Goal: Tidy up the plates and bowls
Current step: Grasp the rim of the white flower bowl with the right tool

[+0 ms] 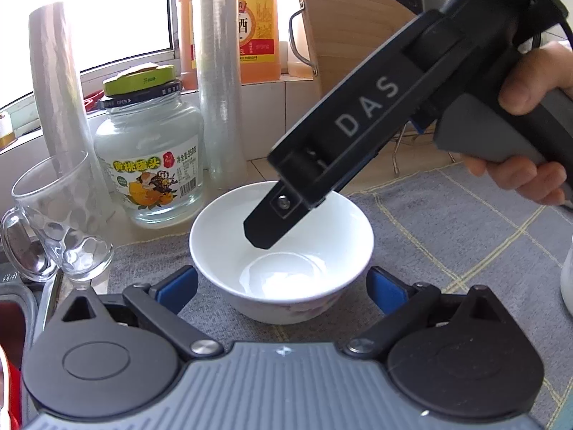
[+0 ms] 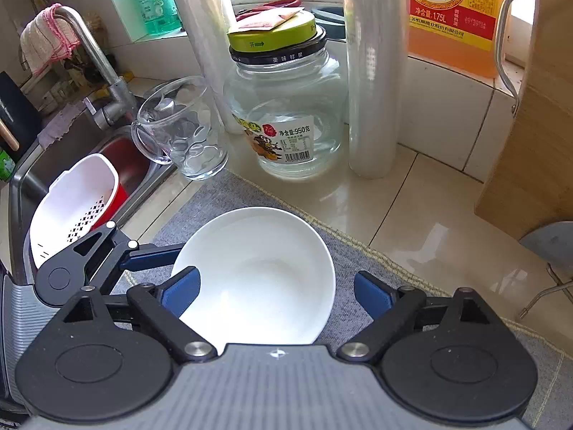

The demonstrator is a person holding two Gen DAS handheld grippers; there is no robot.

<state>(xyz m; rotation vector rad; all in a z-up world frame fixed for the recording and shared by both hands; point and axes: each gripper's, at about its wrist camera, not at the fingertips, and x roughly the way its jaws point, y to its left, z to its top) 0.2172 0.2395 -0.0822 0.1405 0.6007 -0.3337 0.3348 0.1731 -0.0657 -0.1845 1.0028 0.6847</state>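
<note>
The grey mat [image 2: 250,197] fills the lower half of both views, lying on the pale counter [image 2: 412,215]. On it stands the white bowl [image 1: 283,251], in the lower centre of each frame. Behind it, in the upper part, are a glass jar [image 1: 154,165] with a green lid, two rolls of clear film [image 2: 372,107], an orange bottle [image 1: 258,36] and a glass mug [image 1: 53,215] at the left. In the right wrist view the sink [image 2: 71,165] with a white strainer [image 2: 71,208] is at the left edge.

The left gripper [image 1: 283,286] is spread wide, its blue pads on either side of the bowl, near the wall but not pressing it. The right gripper [image 2: 277,295] is also spread. Its left pad [image 2: 182,294] is over the inside of the rim, and the other pad is outside the bowl on the right, so it seems to straddle the wall without pinching.

I judge the step to be taking the bowl by its rim. To do it well, one finger should go deep inside and the other outside. The closing should be slow, because the glazed wall is smooth and may slip or tip the bowl. The mug and jar are near, so the lift should be straight up.

No plates are visible. The bowl's near rim is hidden under the right gripper body, and the flower pattern on its outer wall is hard to make out. In the left wrist view a white object [image 1: 567,279] is cut off at the right edge.
</note>
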